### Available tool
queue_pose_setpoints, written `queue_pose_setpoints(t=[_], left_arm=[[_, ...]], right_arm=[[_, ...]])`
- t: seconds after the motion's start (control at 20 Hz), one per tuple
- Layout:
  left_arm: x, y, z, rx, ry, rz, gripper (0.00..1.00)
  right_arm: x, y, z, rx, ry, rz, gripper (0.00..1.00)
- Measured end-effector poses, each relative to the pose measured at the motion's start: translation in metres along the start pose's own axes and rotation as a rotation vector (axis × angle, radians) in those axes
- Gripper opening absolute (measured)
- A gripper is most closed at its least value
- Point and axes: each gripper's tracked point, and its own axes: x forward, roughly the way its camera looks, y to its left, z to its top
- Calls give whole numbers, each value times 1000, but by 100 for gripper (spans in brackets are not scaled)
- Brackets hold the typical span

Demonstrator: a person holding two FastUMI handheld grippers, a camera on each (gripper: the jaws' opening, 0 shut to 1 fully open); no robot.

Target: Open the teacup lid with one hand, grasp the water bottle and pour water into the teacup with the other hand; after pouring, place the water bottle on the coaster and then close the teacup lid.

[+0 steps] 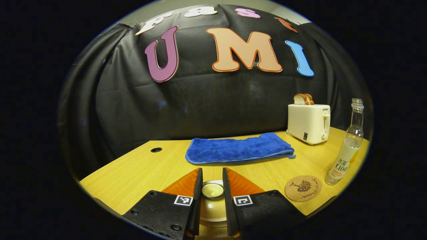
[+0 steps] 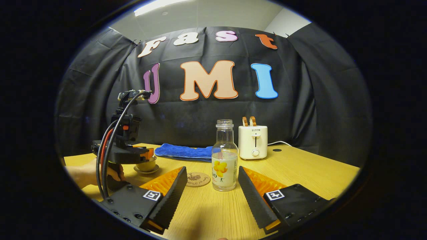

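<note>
Left claw (image 1: 212, 186) narrow, seemingly pinching the round teacup lid (image 1: 212, 190); right claw (image 2: 212, 185) wide before the glass water bottle (image 2: 224, 156).

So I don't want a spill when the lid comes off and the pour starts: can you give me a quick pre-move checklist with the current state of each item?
1. Left gripper straddles the teacup lid, fingers either side: ok.
2. Fingers pressing on the lid: cannot tell.
3. Right gripper open and lined up with the water bottle: ok.
4. Bottle gripped: not ok, it stands free on the table.
5. Bottle uncapped and upright: ok.
6. Cork coaster bare for the bottle: ok.
</note>
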Motion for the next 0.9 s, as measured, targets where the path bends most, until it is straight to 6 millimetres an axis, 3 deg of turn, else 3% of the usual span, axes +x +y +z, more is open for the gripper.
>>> queue_pose_setpoints(t=[0.3,0.65,0.9], left_arm=[[-3,1,2,-26,-14,-2,27],[-11,11,23,-89,-160,10,24],[-13,8,20,-83,-146,-6,21]], right_arm=[[0,0,0,0,0,1,97],[0,0,1,0,0,1,97],[0,0,1,0,0,1,97]])
